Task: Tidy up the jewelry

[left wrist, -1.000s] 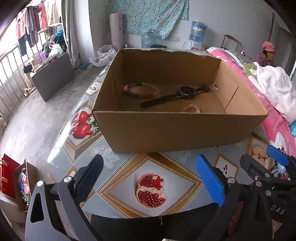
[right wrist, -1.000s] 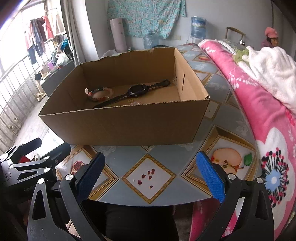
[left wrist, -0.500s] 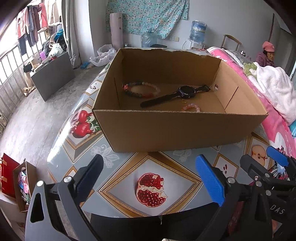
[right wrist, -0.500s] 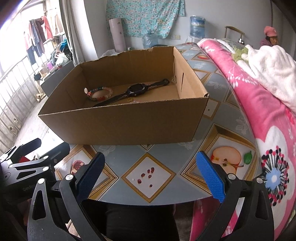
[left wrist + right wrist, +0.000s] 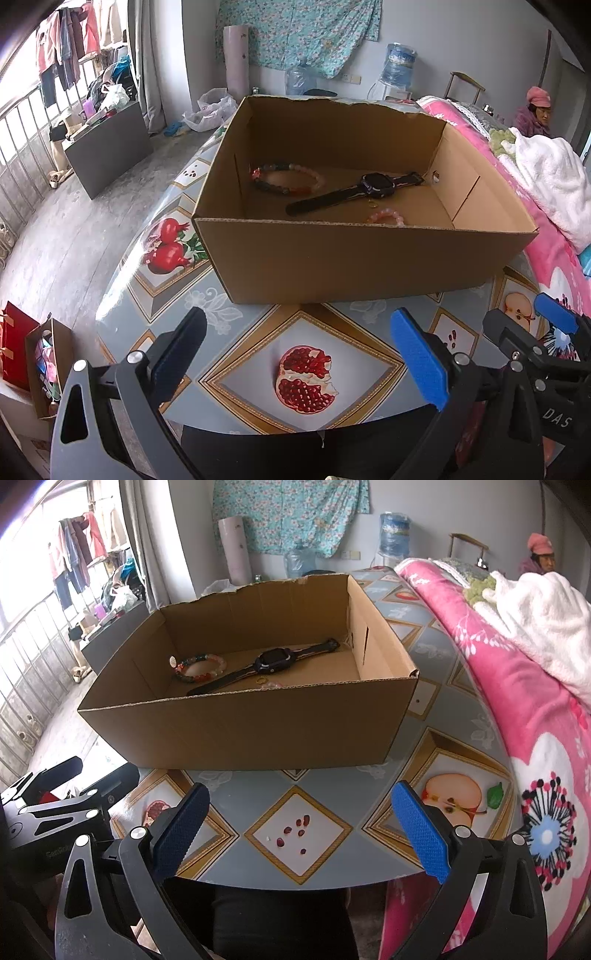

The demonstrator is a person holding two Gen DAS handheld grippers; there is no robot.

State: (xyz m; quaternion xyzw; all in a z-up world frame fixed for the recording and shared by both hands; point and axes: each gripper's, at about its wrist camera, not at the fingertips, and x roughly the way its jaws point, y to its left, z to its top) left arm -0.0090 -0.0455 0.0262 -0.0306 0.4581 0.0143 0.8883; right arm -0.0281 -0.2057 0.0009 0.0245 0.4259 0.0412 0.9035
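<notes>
Both tools have drawn back a little from the open brown cardboard box (image 5: 354,254), and the views now look slightly more steeply over its near wall than a second ago; more of the box floor shows. Nothing inside has shifted in that time. The left tool (image 5: 306,354), black-framed with blue pads, hangs released and empty above the near edge of the fruit-patterned grey surface (image 5: 258,354). The right tool (image 5: 299,827), of the same build, is likewise spread wide with nothing between its pads, over the same near edge and a little further right.

All the jewelry lies on the box floor. A multicoloured beaded bracelet (image 5: 288,180) sits toward the left wall. A black wristwatch with a long dark strap (image 5: 356,192) stretches diagonally across the middle, toward the far right corner. A small gold ring (image 5: 373,201) lies just beside the watch on its near side, and a pale pink beaded bracelet (image 5: 387,217) lies close behind the near wall, partly hidden by it.

With no loose pieces visible on the surface outside the box, and both tools retreating empty, the collecting looks finished or nearly so. If anything remains, it would be neatening the pieces inside, which means reaching down over the tall near wall.
</notes>
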